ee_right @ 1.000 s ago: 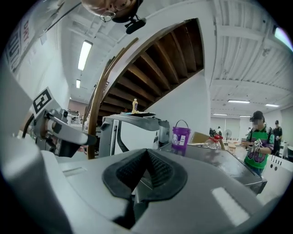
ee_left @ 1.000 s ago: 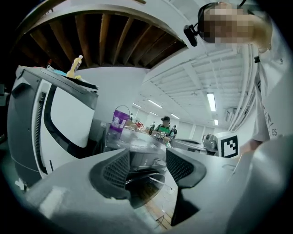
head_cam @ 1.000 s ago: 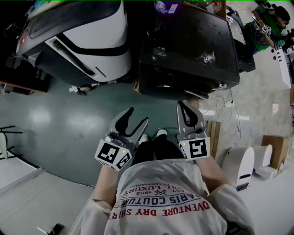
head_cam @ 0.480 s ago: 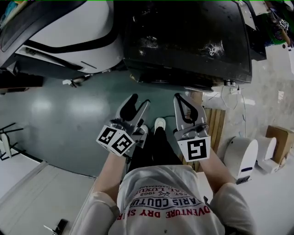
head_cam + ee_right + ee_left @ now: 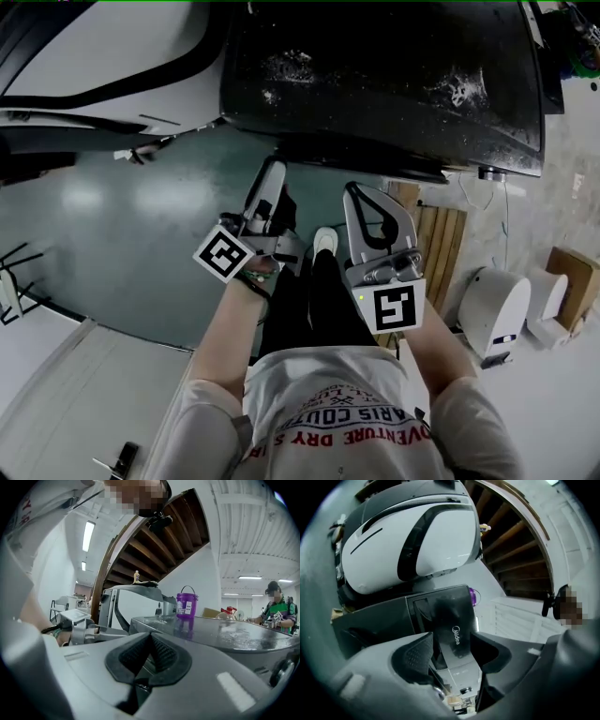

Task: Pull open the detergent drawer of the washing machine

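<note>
Near washer (image 5: 375, 84), L tongs (image 5: 451, 643) agape, empty

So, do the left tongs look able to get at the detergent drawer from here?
Probably yes. The left tongs stand open, aimed at the washing machine front. The detergent drawer panel shows just beyond their tips with nothing between. No contact yet.

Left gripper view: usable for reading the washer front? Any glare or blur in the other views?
Left gripper view: heavy fisheye, dark vignette, scene rolled sideways; washing machine front sharp between the open jaws, brand print legible, jaws soft. Right gripper view: fisheye, ceiling lights blown out. Head view: dim, soft glare patches on the floor, bright speckle on the washer top.
</note>
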